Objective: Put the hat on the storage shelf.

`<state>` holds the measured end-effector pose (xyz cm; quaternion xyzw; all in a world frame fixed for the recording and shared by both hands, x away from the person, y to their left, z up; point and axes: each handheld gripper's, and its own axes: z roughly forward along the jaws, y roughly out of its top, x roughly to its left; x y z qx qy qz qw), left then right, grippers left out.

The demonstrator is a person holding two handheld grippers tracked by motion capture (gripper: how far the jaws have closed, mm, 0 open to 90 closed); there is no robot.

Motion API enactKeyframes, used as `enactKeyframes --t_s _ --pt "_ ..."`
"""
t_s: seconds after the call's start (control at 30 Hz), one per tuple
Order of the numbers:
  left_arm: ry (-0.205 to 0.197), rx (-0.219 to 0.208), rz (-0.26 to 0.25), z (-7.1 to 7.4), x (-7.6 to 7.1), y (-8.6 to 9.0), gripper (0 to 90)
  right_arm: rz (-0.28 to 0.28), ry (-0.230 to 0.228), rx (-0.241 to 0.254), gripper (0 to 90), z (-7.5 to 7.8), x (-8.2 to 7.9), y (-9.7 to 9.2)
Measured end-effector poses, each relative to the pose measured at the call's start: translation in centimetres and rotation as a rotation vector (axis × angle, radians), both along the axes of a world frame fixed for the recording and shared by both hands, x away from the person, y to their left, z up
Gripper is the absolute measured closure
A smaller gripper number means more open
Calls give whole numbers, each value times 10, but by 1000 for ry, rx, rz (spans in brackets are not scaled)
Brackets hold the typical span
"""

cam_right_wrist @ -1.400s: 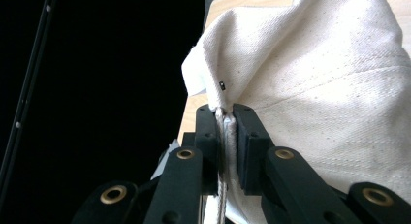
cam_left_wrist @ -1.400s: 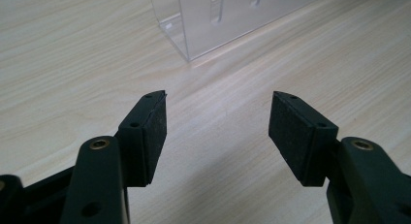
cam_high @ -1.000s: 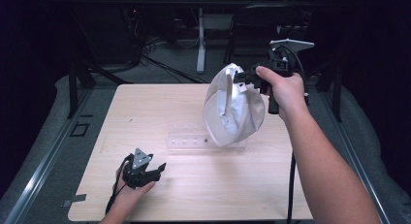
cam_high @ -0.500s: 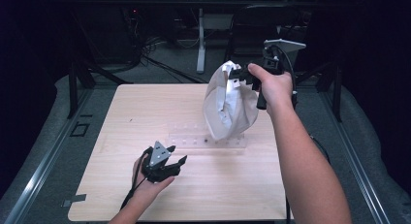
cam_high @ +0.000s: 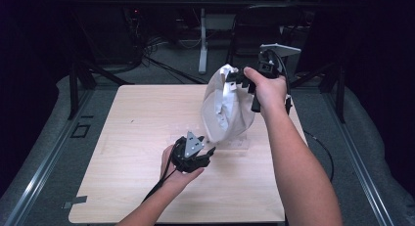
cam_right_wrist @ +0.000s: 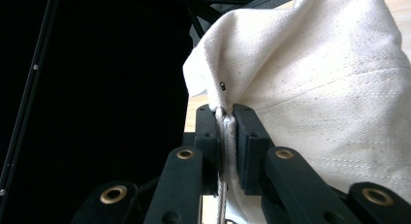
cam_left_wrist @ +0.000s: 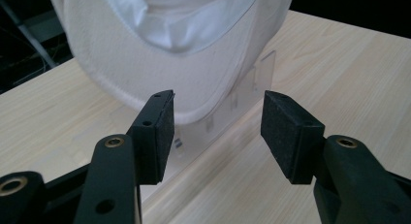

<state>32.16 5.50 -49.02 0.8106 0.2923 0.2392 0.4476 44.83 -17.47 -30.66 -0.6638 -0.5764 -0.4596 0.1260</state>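
Observation:
A white cloth cap hangs over the table, pinched at its top edge by my right gripper, which is shut on the fabric. In the right gripper view the seam is squeezed between my right gripper's jaws. Below the cap a clear plastic stand lies on the table. My left gripper is just left of the cap's lower edge. Its jaws have just been closing a little but stay open. In the left gripper view the brim curves down just beyond the left gripper, untouched by the pads.
The light wooden table has bare room on its left half and along the front. Black stands and cables fill the dark floor behind the far edge. The clear stand lies behind the brim.
My left hand has moved right and away from the front edge, up to the cap's lower edge. The right hand and the cap have drifted slightly left and down.

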Motion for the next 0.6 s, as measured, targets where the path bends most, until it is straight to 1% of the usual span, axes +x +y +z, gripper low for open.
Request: enactKeyframes --t_s 0.1,0.2,0.33,0.4,0.5,0.57,0.6 --pt "0 12 -7 1 2 -10 472 4 1 -2 817 -2 1 1" --pt "5 35 -7 1 6 -21 474 0 -3 1 817 -2 1 1" --pt "20 51 9 -4 12 -30 485 -7 -5 11 817 -1 1 1" --pt "29 69 32 -9 17 -33 490 -5 -5 11 817 -1 2 1" --pt "32 69 44 -10 19 -34 506 -7 -4 14 817 -1 2 1" --pt "36 67 52 -11 21 -32 536 -8 -5 16 817 -1 2 1" --pt "37 56 56 -11 21 -32 543 -8 -1 16 817 -1 2 1"
